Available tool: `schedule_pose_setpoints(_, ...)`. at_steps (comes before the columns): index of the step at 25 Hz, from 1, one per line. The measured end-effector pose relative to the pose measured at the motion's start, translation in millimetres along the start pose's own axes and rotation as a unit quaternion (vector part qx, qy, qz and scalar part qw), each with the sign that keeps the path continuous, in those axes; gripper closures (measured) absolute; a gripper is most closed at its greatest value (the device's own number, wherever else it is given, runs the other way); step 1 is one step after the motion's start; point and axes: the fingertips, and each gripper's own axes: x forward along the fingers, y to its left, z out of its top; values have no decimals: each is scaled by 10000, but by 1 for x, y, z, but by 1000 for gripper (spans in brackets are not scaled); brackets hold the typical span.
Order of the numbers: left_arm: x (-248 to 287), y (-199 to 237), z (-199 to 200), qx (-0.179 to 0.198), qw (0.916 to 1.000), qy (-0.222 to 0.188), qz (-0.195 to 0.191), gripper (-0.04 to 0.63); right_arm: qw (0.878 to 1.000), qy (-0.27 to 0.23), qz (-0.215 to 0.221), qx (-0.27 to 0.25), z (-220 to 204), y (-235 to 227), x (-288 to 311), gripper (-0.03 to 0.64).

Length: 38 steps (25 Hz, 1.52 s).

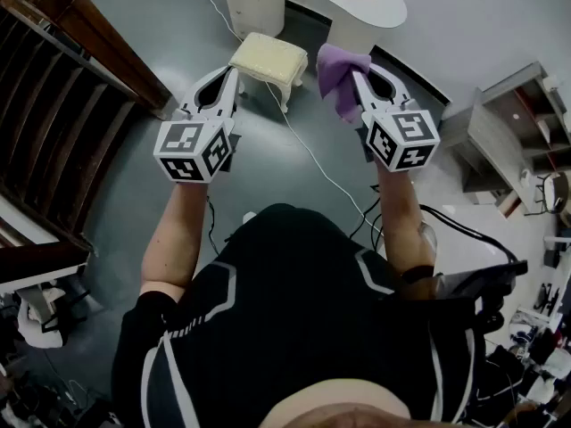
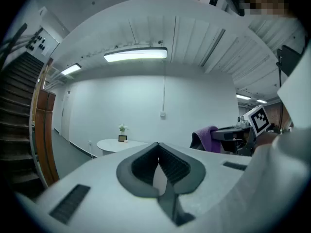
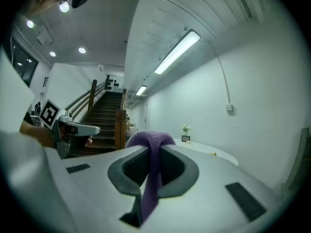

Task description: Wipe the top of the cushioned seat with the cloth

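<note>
The right gripper (image 1: 359, 86) is clamping the cloth (image 1: 337, 71), the cushioned seat (image 1: 268, 57) lying ahead-left, while the left gripper (image 1: 229, 80) is hovering closed, empty.

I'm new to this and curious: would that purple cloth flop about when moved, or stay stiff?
Probably floppy: the purple cloth droops in folds over the right gripper. Likely light, since a thin pinch between the fingers holds it up. Its fuzzy look suggests it won't slip.

Far legs of cushioned seat (image 1: 270, 56) hidden.
</note>
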Motion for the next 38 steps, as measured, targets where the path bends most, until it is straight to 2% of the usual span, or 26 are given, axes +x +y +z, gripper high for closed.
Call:
schedule_pose_setpoints(7,1,2,-3,96,9999,-29,-77,591,9999,23,-137,82,0,-8,-2,592)
schedule_pose_setpoints(13,2,-1,-1,28,9998,-51,-207,591,9999,-18,-151,59,6,-6,-1,592)
schedule_pose_setpoints(18,-16,10,3,-132,9992,-186,-326,591,9995,-311,-22,103,19,15,-1,592)
schedule_pose_setpoints(25,-34,38,8,-276,9984,-289,-410,592,9999,-120,43,93,18,42,18,591)
schedule_pose_setpoints(31,-52,65,-2,-415,9968,-289,-617,591,9999,-94,-94,45,18,75,35,591)
schedule_pose_setpoints(35,-51,77,-9,-481,9963,-304,-643,591,9998,-94,-150,85,19,84,48,591)
schedule_pose_setpoints(38,-44,82,-10,-434,9967,-304,-611,591,9999,-53,-69,-109,22,84,60,591)
